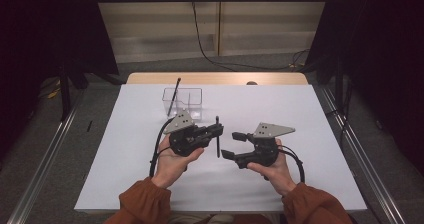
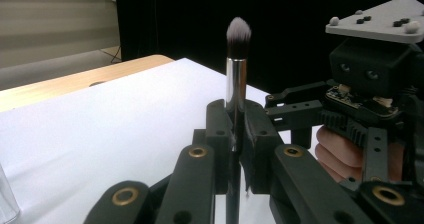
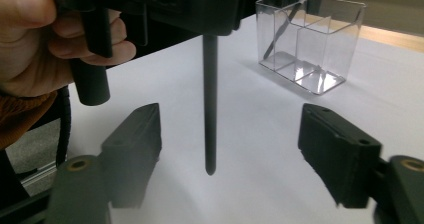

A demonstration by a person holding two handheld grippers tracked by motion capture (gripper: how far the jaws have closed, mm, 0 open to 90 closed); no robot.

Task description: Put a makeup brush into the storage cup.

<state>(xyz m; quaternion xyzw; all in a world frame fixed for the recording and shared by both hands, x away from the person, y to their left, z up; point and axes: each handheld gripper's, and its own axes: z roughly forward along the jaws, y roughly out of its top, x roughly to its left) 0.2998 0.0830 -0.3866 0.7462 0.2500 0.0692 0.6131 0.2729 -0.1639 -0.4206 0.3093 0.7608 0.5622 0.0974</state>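
Note:
A makeup brush (image 1: 217,136) with a black handle, silver ferrule and grey-white bristles (image 2: 236,74) stands upright above the white table. My left gripper (image 1: 217,130) is shut on its handle just below the ferrule, pads pressed from both sides (image 2: 235,119). The handle's thin lower end (image 3: 210,104) hangs free between the jaws of my right gripper (image 3: 235,144), which stand wide apart and touch nothing. In the high view the right gripper (image 1: 231,145) is just right of the brush, facing the left one.
A clear divided plastic box (image 1: 182,101) stands behind the left gripper, with another thin dark brush (image 1: 174,95) leaning in it; its wall (image 3: 310,39) also appears beyond the handle. White sheet (image 1: 300,134) covers the table; a wooden edge (image 1: 215,78) runs along the back.

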